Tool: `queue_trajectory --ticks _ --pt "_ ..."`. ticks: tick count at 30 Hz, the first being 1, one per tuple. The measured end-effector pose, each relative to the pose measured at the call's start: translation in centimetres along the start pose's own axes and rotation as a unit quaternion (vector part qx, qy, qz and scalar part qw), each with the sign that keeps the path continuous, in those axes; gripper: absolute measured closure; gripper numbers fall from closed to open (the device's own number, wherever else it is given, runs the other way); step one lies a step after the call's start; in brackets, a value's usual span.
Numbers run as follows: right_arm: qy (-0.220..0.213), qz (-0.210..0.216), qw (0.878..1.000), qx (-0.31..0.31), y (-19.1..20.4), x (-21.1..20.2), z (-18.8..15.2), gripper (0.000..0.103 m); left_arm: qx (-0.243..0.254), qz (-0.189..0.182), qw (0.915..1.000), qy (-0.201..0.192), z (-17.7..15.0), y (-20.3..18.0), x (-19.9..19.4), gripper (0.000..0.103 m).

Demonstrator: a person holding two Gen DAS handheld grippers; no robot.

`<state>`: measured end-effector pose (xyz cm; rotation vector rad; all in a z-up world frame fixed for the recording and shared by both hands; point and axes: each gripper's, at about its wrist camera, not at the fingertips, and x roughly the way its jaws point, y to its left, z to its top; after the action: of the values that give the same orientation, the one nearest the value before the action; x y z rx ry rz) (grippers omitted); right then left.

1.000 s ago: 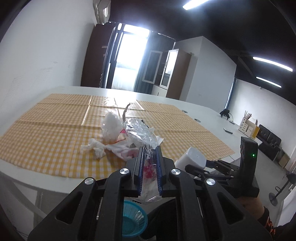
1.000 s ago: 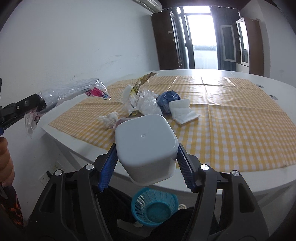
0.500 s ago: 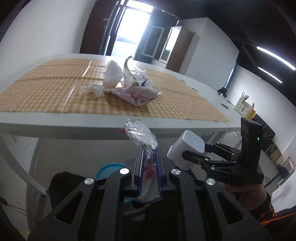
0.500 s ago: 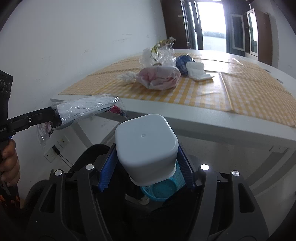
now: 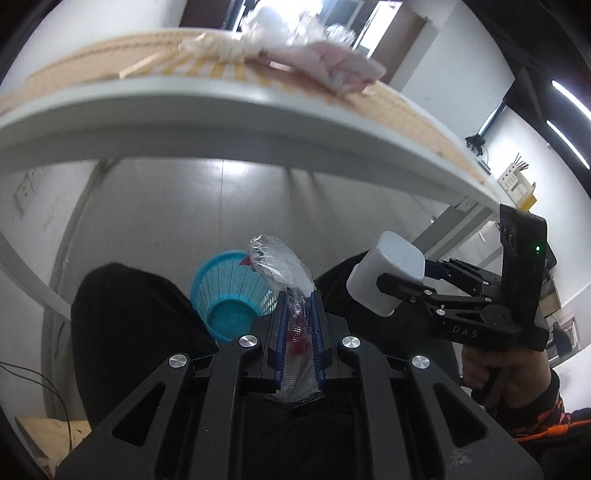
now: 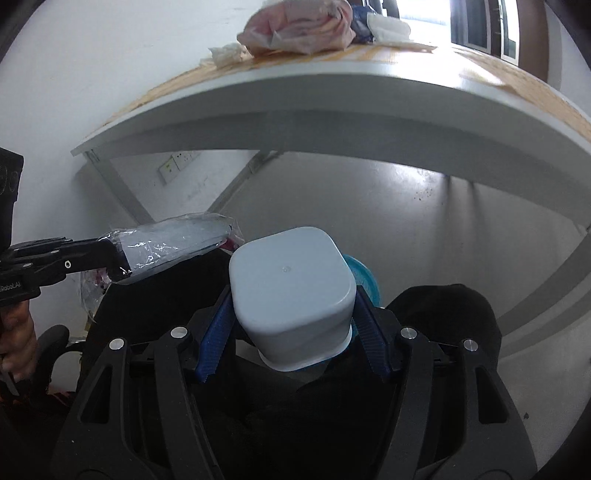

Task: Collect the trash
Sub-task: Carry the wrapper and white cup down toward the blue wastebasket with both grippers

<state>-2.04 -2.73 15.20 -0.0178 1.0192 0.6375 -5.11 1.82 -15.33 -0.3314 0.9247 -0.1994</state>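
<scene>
Both views look up from below the tabletop edge. The trash on top, a pink bag and crumpled tissues, is blurred and cut off by the frame. The left hand-held gripper pinches a clear plastic wrapper, whose tip overlaps the rim of the blue basket on the floor. The right hand-held gripper clamps an upturned white container that hides most of the basket. Open floor lies under the tabletop.
</scene>
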Motion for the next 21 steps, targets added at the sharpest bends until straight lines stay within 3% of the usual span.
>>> queue_trajectory --ticks 15,21 --pt "0.133 -0.017 0.991 0.002 0.2 12.1 0.4 0.043 -0.037 0.037 0.9957 0.077 0.6 5.4 10.0 0.092" --pt "0.182 0.010 0.982 0.047 -1.6 16.9 1.0 0.043 -0.120 0.015 0.9847 0.126 1.0 8.9 14.0 0.092"
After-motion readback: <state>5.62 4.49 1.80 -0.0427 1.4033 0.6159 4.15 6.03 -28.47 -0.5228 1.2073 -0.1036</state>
